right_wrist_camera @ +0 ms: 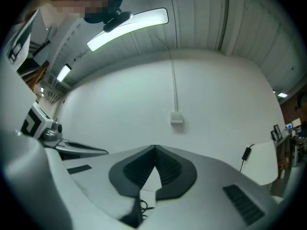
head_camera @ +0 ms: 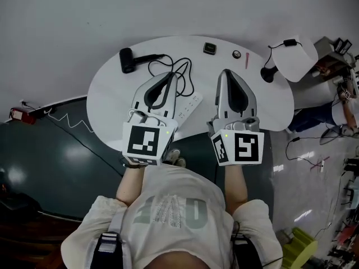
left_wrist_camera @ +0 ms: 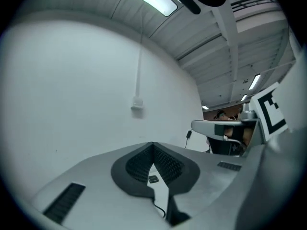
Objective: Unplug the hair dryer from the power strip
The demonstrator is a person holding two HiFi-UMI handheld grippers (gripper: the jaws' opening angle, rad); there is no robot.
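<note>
The black hair dryer [head_camera: 128, 59] lies at the far left of the white oval table [head_camera: 112, 100]. Its black cable [head_camera: 180, 72] loops toward the white power strip [head_camera: 190, 105], which is partly hidden under my left gripper [head_camera: 170, 75]; I cannot see the plug. My left gripper [left_wrist_camera: 153, 144] is held above the table, shut, with nothing between its jaws. My right gripper [head_camera: 225, 72] hangs beside it over the table's middle, also shut and empty. In the right gripper view, the right gripper [right_wrist_camera: 155, 149] points level at a bare white wall.
A small black square item [head_camera: 210, 48], a round item [head_camera: 236, 54], a red pen [head_camera: 246, 60] and a black knob [head_camera: 267, 74] lie along the table's far edge. A white side table [head_camera: 300, 60] with an adapter [head_camera: 290, 42] stands to the right. A wall box [right_wrist_camera: 176, 118] is ahead.
</note>
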